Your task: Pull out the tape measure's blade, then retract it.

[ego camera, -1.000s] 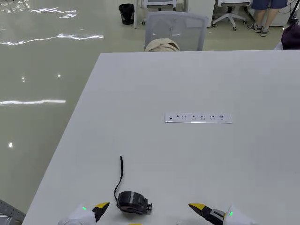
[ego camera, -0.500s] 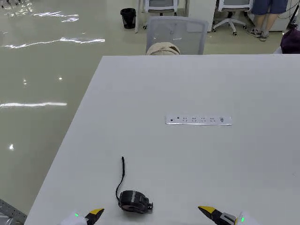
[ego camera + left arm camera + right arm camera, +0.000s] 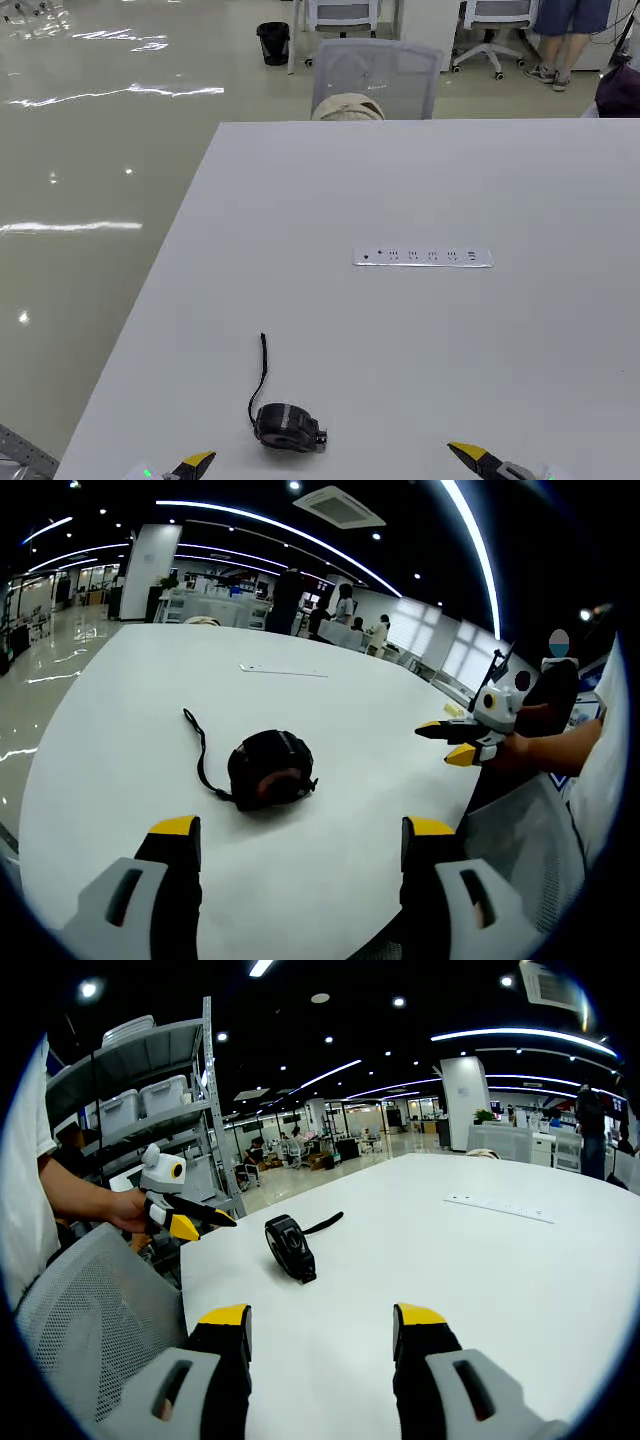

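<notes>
L claw (image 3: pixel 302 828): at front edge of white counter (image 3: pixel 400 180), jaws spread wide, nothing btwn them.
Tape measure (image 3: pixel 288 426): black case, lay on counter near front edge, btwn the two claws, closer to the L one, touched by neither.
Strap (image 3: pixel 260 375): black, ran from case twd far edge.
Power strip (image 3: pixel 422 257): white, flat, mid-counter, well beyond tape measure.
R claw (image 3: pixel 322 1316): at front edge, jaws parted, empty.
Chair (image 3: pixel 375 75): grey mesh, stood at counter's far edge.
</notes>
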Motion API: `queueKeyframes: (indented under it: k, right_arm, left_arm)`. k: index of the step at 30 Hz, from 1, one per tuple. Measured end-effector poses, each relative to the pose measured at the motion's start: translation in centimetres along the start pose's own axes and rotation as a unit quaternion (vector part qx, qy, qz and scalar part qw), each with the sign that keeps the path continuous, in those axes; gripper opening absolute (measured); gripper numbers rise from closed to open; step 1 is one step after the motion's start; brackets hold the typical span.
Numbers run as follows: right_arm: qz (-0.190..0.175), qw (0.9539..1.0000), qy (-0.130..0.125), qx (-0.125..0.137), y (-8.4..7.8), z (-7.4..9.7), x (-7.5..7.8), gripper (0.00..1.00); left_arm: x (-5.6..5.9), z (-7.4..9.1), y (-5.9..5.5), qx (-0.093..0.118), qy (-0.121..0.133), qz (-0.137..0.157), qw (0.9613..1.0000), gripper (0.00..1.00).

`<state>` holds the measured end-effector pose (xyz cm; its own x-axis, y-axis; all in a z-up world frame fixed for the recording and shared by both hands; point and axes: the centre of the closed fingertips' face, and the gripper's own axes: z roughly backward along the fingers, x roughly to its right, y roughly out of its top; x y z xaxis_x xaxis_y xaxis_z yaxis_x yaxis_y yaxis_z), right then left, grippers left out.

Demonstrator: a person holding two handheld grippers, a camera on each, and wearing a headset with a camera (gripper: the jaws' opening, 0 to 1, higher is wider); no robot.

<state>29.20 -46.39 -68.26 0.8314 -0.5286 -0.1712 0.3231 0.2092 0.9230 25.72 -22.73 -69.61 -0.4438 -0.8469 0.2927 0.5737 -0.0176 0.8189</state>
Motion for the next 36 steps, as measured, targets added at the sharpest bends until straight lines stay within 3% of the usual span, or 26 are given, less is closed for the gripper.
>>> queueKeyframes:
  k: [13, 27, 36]
  right_arm:
    - [-0.004, 0.9999, -0.011, -0.004, -0.2, 2.0, -0.1, 0.60]
    - [-0.004, 0.9997, -0.024, -0.008, -0.6, 3.8, -0.3, 0.63]
    - [-0.009, 0.9996, -0.026, -0.002, -0.5, 4.5, -0.6, 0.65]
  left_arm:
    - [-0.1, 1.3, 0.0, 0.010, 0.004, 0.002, 0.9999, 0.83]
    - [0.2, 2.5, -1.4, 0.005, 0.006, 0.012, 0.9999, 0.85]
    - [0.4, 3.3, -1.6, 0.005, 0.009, 0.012, 0.9999, 0.86]
